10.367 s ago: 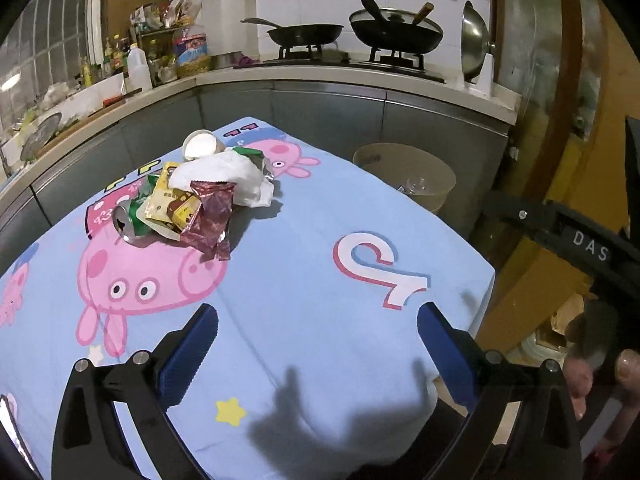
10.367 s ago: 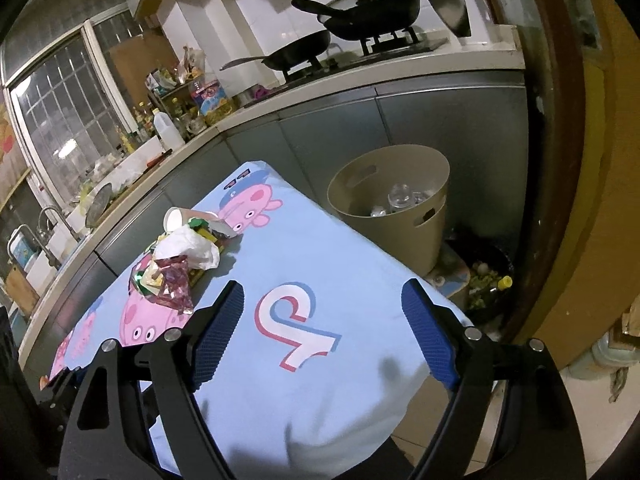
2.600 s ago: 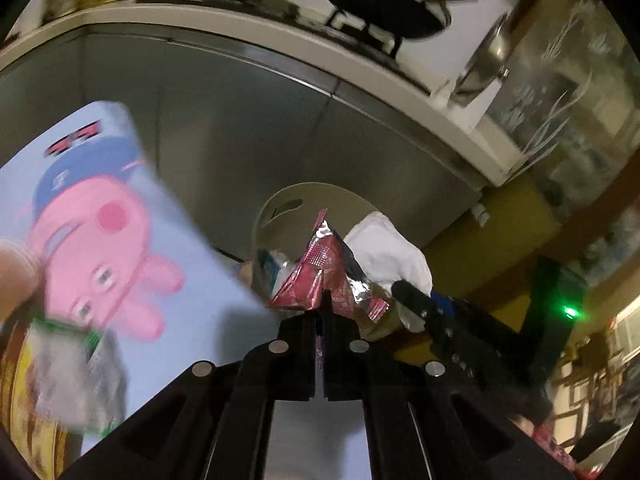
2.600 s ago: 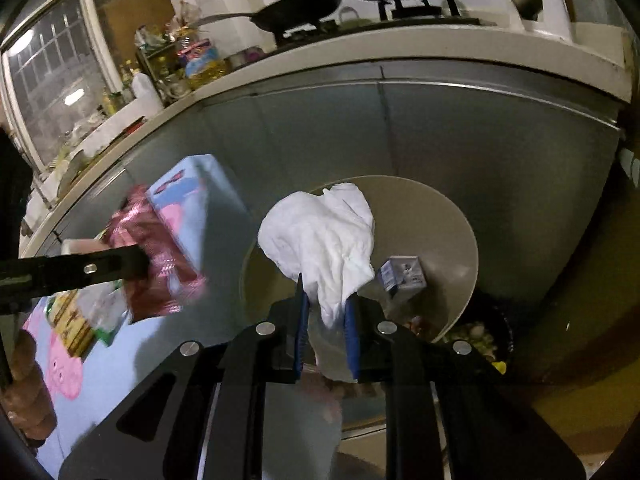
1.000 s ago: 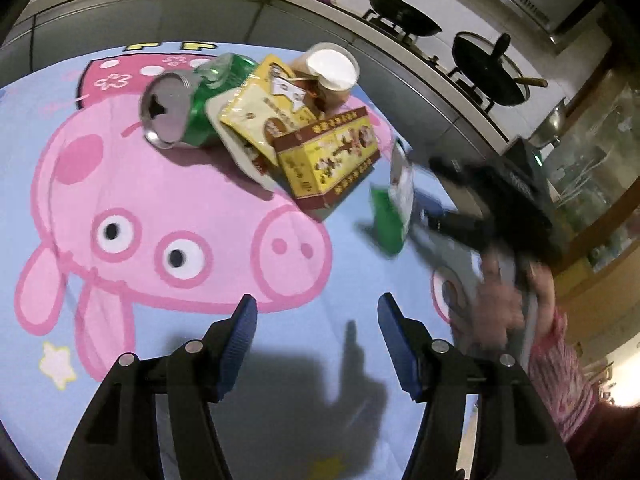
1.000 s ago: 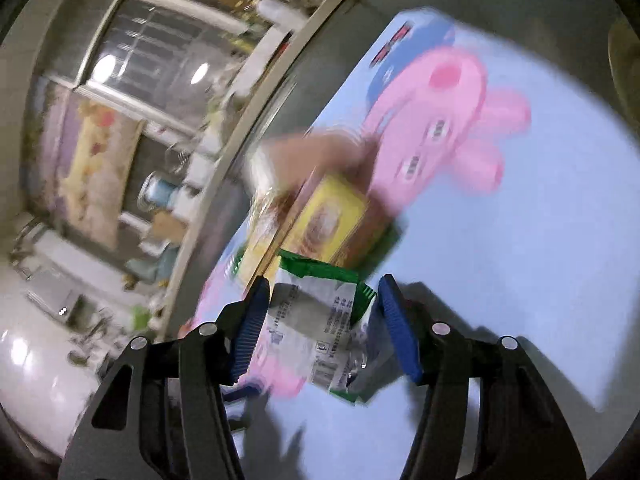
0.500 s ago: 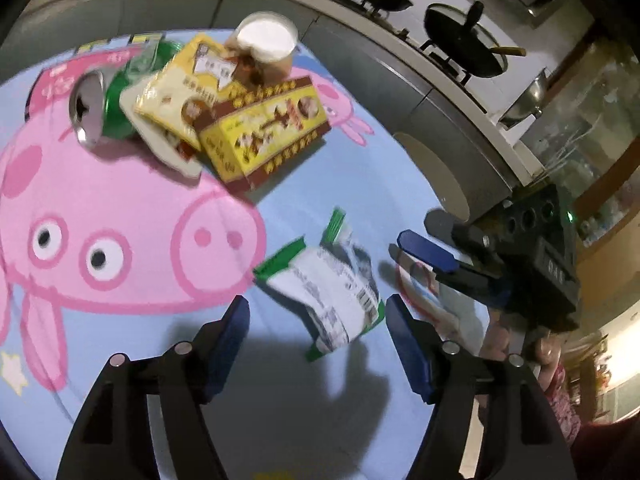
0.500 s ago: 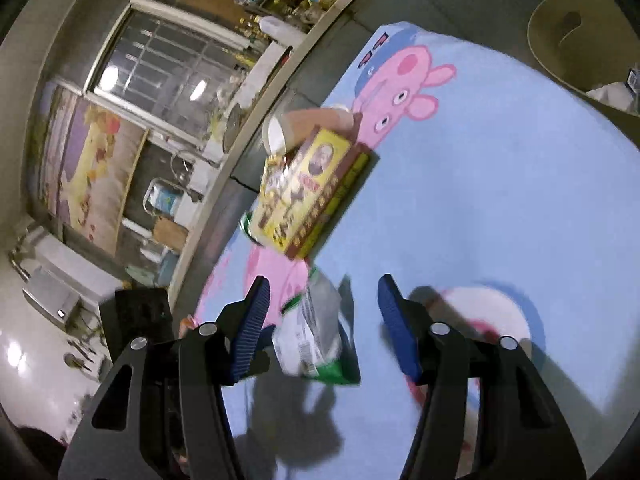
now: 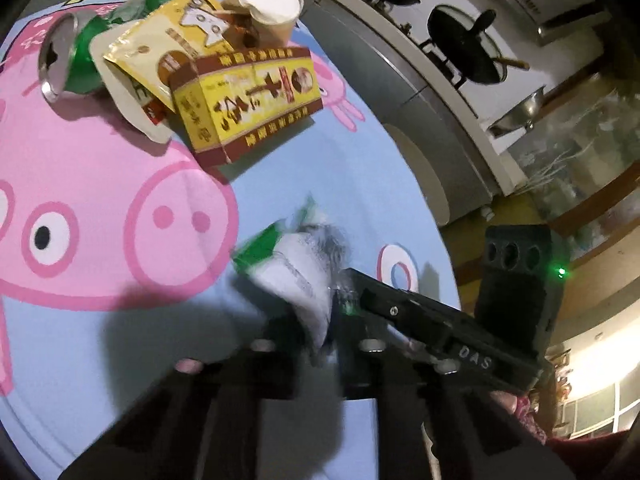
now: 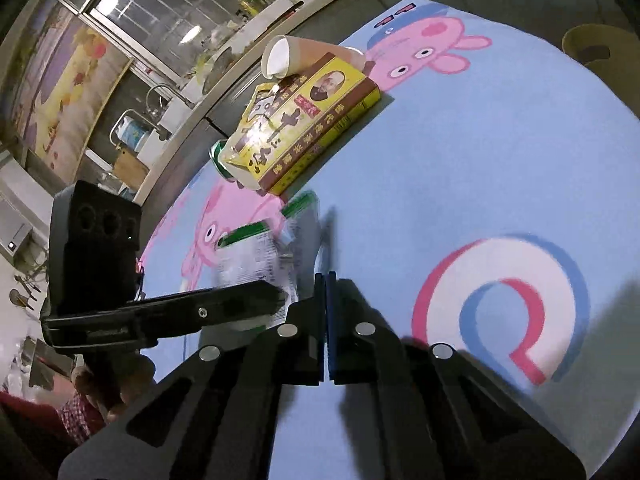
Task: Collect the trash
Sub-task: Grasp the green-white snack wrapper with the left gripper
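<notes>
Item in hand: green-and-white wrapper [image 9: 296, 264], crumpled and blurred, lying on the blue cartoon-print surface [image 9: 100, 340] directly ahead of the left tongs [image 9: 316, 332], at 12 o'clock in their view. We log the left tongs as closing, with the wrapper's near end between their jaws and apparently already pinched. A thin, limp film gives them only a gathered edge to bite on. The right tongs [image 10: 325, 280] are clenched, blue pads meeting. They come in from 3 o'clock in the left view, with their tip at the wrapper's far edge. We cannot tell whether they have caught a corner or closed on nothing. Remaining stock, heaped at 11 o'clock: yellow-and-brown box [image 9: 248, 108], yellow pouch [image 9: 160, 40], green can [image 9: 68, 60] lying on its side with its open mouth toward us, and paper cup [image 9: 268, 4], also tipped. Destination: beige bin [image 9: 424, 176], off the surface's far edge at 2 o'clock. We judge the wrapper's pickup to be under way and the heap not yet cleared.
</notes>
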Tool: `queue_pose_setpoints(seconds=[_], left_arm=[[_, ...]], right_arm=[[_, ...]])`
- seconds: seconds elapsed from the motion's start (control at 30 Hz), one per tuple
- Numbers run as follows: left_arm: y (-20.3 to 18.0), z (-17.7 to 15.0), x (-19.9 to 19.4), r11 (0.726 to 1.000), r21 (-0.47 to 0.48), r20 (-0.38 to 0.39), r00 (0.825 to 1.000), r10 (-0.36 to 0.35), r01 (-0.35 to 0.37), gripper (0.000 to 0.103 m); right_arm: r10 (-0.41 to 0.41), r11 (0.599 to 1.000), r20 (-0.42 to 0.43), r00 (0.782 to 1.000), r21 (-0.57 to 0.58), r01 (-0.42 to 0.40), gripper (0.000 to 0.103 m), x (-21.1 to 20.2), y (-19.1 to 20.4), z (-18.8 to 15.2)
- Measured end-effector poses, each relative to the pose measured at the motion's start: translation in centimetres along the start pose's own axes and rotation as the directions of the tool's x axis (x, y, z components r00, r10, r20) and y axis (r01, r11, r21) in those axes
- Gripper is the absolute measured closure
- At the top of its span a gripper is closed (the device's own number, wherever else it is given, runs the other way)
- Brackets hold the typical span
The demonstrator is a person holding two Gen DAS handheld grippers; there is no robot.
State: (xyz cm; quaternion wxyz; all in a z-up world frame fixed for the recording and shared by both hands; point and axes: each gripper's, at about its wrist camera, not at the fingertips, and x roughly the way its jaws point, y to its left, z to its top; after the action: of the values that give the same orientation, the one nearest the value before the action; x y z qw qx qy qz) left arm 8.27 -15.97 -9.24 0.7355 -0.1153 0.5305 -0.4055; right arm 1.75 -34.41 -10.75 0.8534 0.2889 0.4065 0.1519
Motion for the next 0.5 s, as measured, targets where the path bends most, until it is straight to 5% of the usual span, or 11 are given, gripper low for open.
queue_pose_setpoints(seconds=[0.17,0.23,0.3,0.43,0.5], left_arm=[[1.5,0.0,-3.3,1.0,-0.025,0.072,0.997,-0.003,0.005,0.096],[2.5,-0.4,-4.9,0.999,-0.039,0.101,0.995,0.013,-0.009,0.096],[3.5,-0.8,-6.1,0.998,-0.055,0.119,0.993,0.026,-0.02,0.096],[5.6,-2.0,-8.4,0.993,-0.107,0.152,0.986,0.062,-0.046,0.096],[6.6,-2.6,-9.2,0.99,-0.133,0.16,0.985,0.072,-0.05,0.096]], right_arm=[[-0.023,0.999,0.05,0.998,-0.027,0.025,0.097,-1.0,0.8,2.9],[-0.035,0.998,0.066,0.997,-0.05,0.038,0.089,-1.2,1.5,4.3],[-0.059,0.995,0.106,0.993,-0.079,0.068,0.062,-1.2,2.4,6.4],[-0.139,0.961,0.175,0.975,-0.215,0.176,0.062,0.3,5.6,10.8],[-0.174,0.936,0.187,0.967,-0.274,0.222,0.047,1.4,7.0,12.7]])
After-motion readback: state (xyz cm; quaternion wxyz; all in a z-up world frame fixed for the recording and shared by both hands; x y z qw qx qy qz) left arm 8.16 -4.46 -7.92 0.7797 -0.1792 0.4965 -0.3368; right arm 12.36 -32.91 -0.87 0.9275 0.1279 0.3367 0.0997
